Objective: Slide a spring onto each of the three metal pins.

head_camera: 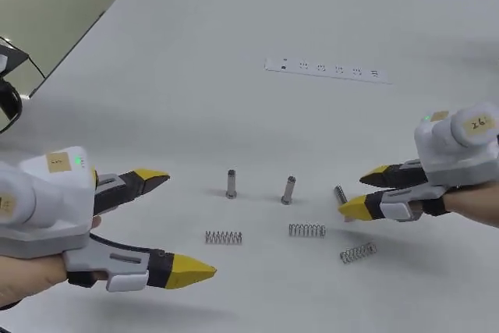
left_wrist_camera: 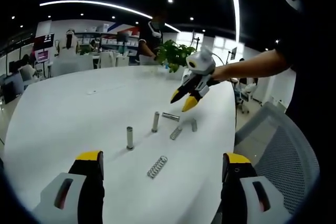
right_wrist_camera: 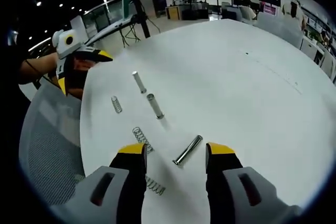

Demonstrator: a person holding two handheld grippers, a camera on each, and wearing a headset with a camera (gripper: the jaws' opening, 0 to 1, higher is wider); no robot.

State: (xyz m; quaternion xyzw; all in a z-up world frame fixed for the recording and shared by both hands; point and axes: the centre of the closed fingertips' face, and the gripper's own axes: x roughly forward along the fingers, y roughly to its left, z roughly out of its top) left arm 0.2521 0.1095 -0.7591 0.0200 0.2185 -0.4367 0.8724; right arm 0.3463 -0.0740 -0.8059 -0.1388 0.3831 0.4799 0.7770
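Two metal pins stand on the white table, one [head_camera: 231, 183] upright and one [head_camera: 288, 190] leaning slightly. A third pin [head_camera: 340, 194] lies flat, and in the right gripper view this pin [right_wrist_camera: 188, 150] rests just ahead of and between my right gripper's [right_wrist_camera: 177, 149] open jaws. Three springs [head_camera: 224, 237] [head_camera: 306, 230] [head_camera: 358, 253] lie loose in front of the pins. My right gripper [head_camera: 360, 190] hovers at the right beside the lying pin. My left gripper [head_camera: 181, 224] is wide open at the lower left, holding nothing, and the nearest spring [left_wrist_camera: 157, 166] lies ahead of it.
A white power strip [head_camera: 323, 69] lies farther back on the table [head_camera: 195, 76]. The table's left edge runs diagonally at the upper left. A mesh chair [left_wrist_camera: 283, 150] stands by the near edge. People and desks fill the far office background.
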